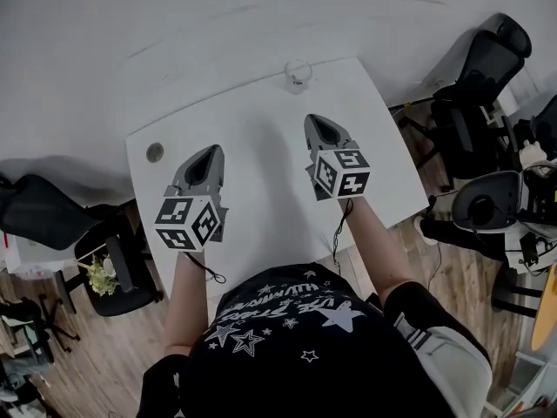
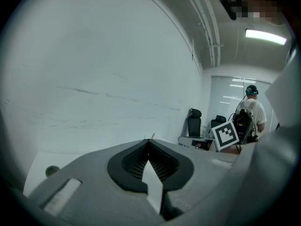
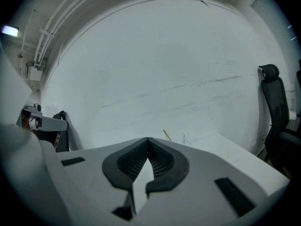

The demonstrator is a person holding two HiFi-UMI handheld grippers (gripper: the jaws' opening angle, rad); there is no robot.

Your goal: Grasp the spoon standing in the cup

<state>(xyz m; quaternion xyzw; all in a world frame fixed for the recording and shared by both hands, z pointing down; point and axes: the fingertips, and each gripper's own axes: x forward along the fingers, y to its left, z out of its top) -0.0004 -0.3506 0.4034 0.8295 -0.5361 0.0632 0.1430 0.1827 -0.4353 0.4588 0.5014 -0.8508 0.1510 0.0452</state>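
Note:
A clear glass cup (image 1: 298, 76) stands at the far edge of the white table (image 1: 261, 138), with a thin spoon upright in it. Both grippers hover over the table's near half, well short of the cup. My left gripper (image 1: 212, 151) is shut with nothing in it, its jaw tips meeting (image 2: 148, 141); the spoon's tip (image 2: 151, 136) pokes up just behind them. My right gripper (image 1: 315, 122) is also shut and holds nothing (image 3: 147, 139). In the right gripper view the spoon (image 3: 167, 134) and the faint cup rim (image 3: 186, 138) show just beyond and right of the jaws.
A round grommet (image 1: 155, 152) sits in the table's left part. Black office chairs (image 1: 474, 85) and equipment crowd the right side; another dark chair (image 1: 35, 209) stands at the left. A white wall runs behind the table. A person (image 2: 250, 109) stands far off.

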